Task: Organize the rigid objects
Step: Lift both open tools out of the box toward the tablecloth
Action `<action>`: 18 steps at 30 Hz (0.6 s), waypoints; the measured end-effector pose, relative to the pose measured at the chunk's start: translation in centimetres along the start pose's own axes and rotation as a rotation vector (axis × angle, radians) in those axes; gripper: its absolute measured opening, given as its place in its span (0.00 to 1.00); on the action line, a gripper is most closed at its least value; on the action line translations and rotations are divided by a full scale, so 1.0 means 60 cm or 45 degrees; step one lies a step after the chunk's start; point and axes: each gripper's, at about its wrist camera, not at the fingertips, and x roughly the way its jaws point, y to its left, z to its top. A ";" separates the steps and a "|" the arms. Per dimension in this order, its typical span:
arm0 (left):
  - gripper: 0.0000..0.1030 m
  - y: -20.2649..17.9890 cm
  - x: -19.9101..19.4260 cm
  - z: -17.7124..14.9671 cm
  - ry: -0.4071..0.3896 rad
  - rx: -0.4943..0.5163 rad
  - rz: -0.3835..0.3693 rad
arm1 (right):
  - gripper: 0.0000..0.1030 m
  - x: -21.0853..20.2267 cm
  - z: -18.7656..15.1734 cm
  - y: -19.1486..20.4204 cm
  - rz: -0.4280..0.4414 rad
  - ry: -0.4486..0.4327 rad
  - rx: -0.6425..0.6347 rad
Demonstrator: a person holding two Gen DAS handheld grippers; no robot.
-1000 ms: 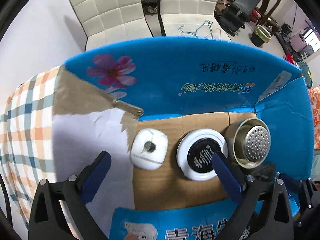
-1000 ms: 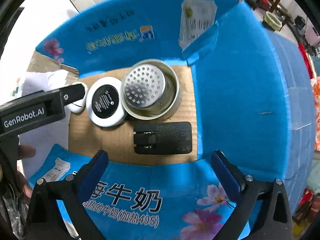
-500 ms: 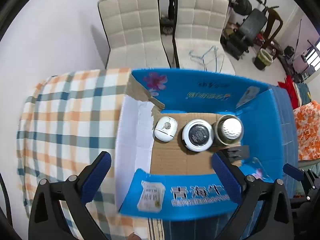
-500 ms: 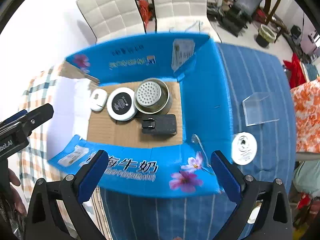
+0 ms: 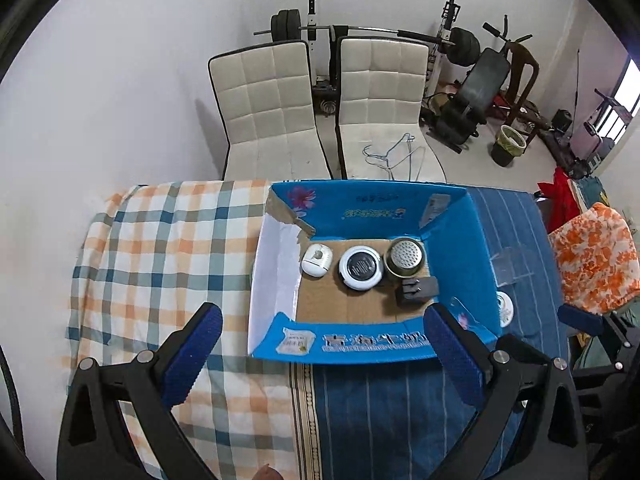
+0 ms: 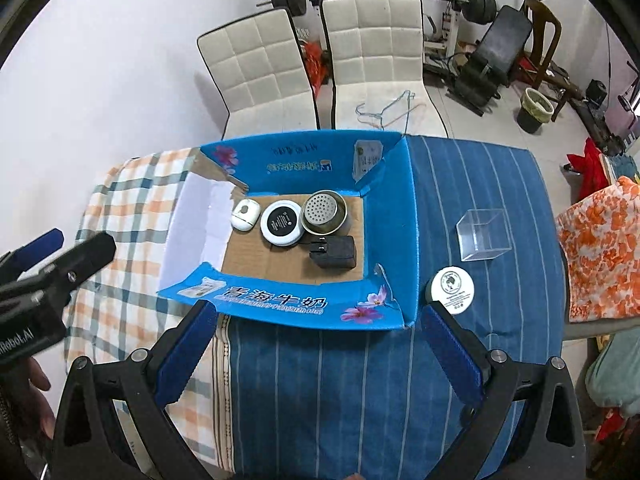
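Observation:
A blue cardboard box (image 5: pixel 372 208) (image 6: pixel 400 220) stands open on the table. On its brown floor lie a white oval case (image 5: pixel 317 260) (image 6: pixel 245 214), a round white-rimmed black disc (image 5: pixel 360 269) (image 6: pixel 281 223), a metal strainer cup (image 5: pixel 404 259) (image 6: pixel 323 213) and a black charger (image 5: pixel 417 290) (image 6: pixel 334 252). My left gripper (image 5: pixel 320 356) is open and empty, high above the box's near side. My right gripper (image 6: pixel 316 354) is open and empty, also high above the near side. A clear plastic cube (image 6: pixel 483 234) and a round white tin (image 6: pixel 453 289) sit on the cloth right of the box.
The table wears a checked cloth (image 5: pixel 160 248) on the left and a blue striped cloth (image 6: pixel 360 380) on the right. Two white chairs (image 5: pixel 320 120) stand behind the table. Gym gear (image 5: pixel 472 92) fills the back right. An orange patterned cloth (image 6: pixel 600 252) lies at the right.
Both grippers have pulled up and back out of the box, staying open and empty. The box's contents have not moved.

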 end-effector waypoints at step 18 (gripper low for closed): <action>1.00 -0.146 0.002 -0.047 0.040 0.077 -0.088 | 1.00 -0.044 -0.084 -0.254 -0.149 0.037 0.268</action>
